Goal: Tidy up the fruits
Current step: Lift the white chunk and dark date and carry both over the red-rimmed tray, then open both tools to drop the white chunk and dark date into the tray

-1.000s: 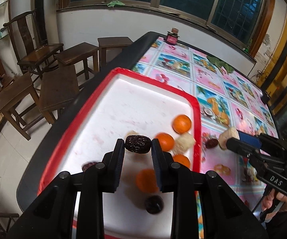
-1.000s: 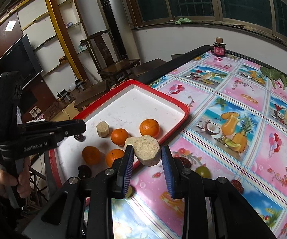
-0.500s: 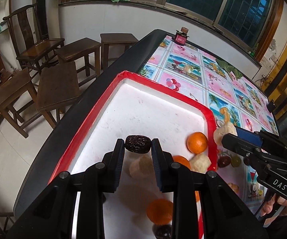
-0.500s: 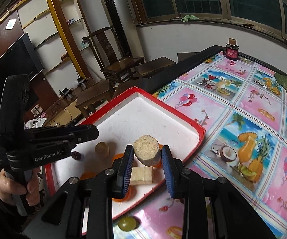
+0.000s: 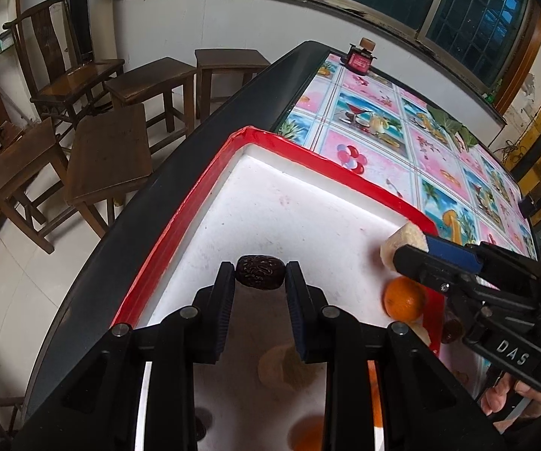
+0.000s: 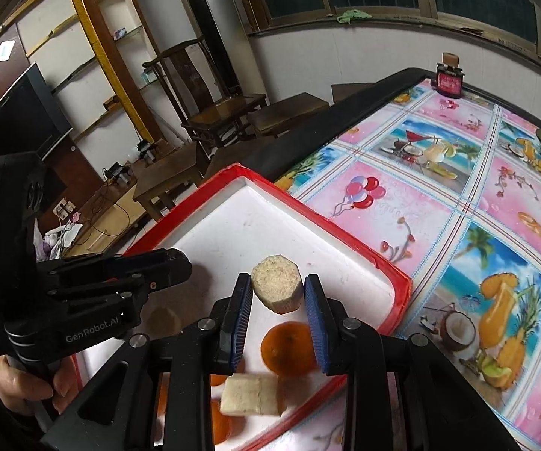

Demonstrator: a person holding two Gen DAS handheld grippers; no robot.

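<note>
Left hand-held gripper (image 5: 260, 277) is clamped tight on a wrinkled dark date (image 5: 259, 273), held above the white floor of the red-rimmed tray (image 5: 180, 221), near its left side. Right hand-held gripper (image 6: 278, 293) is pinched on a pale cut sugarcane chunk (image 6: 277, 288), over the tray near its far right corner.

Plenty is masked. In the left wrist view the gripper's own black frame covers the near end of the tray: a tan chunk (image 5: 283, 366) peeks out between the arms, an orange (image 5: 306, 436) is cut by the bottom edge, and a small dark thing (image 5: 200, 419) at the lower left is too hidden to name. One whole orange (image 5: 404, 298) sits by the tray's right rim, partly under the other gripper's arm. In the right wrist view a second orange (image 6: 287, 345) lies just behind the held chunk, a squarish pale piece (image 6: 250, 394) sits below it, and more orange slivers are mostly blocked by the frame.

Writing: "DAS" on the right gripper's body in the left view; "GenRobot.AI" on the left gripper's body in the right view. A small red jar (image 6: 449, 80) stands at the far corner of the desk (image 6: 458, 195); its label is too small to read. The person's fingers (image 6: 18, 387) wrap the left handle, cut off at the edge.
</note>
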